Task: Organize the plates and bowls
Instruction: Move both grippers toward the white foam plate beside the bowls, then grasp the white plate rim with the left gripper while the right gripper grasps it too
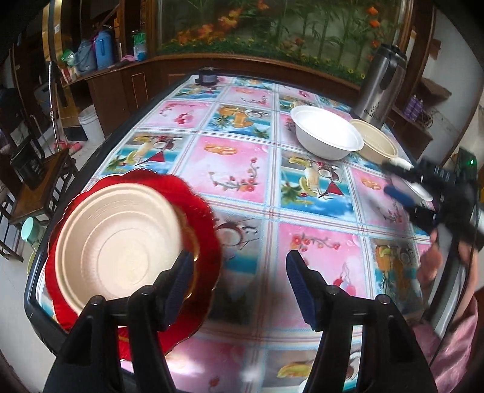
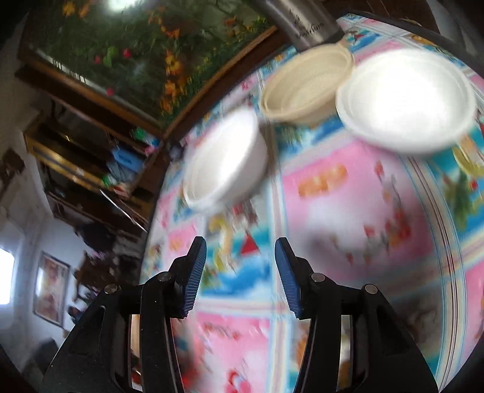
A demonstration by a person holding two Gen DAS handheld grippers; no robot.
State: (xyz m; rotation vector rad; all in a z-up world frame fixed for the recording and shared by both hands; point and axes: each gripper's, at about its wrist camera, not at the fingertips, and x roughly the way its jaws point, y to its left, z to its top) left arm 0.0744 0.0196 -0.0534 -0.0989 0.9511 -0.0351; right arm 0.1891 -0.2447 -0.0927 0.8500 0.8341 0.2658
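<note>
Both the left tongs (image 1: 240,290) and right tongs (image 2: 240,278) gape wide and empty; the small white bowl (image 2: 225,160), probably light, thin, crushable foam, wants a gentle rim pinch.

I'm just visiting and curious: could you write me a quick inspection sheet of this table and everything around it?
Surface: table under a fruit-print cloth.
Job's things: beige plate on red plate; white bowl touching beige bowl; small white bowl.
Clutter: steel flask.
Grippers: left gripper and right gripper open, fingers empty.
Cables: one by the right hand.
Surroundings: aquarium, shelves, chairs.
</note>
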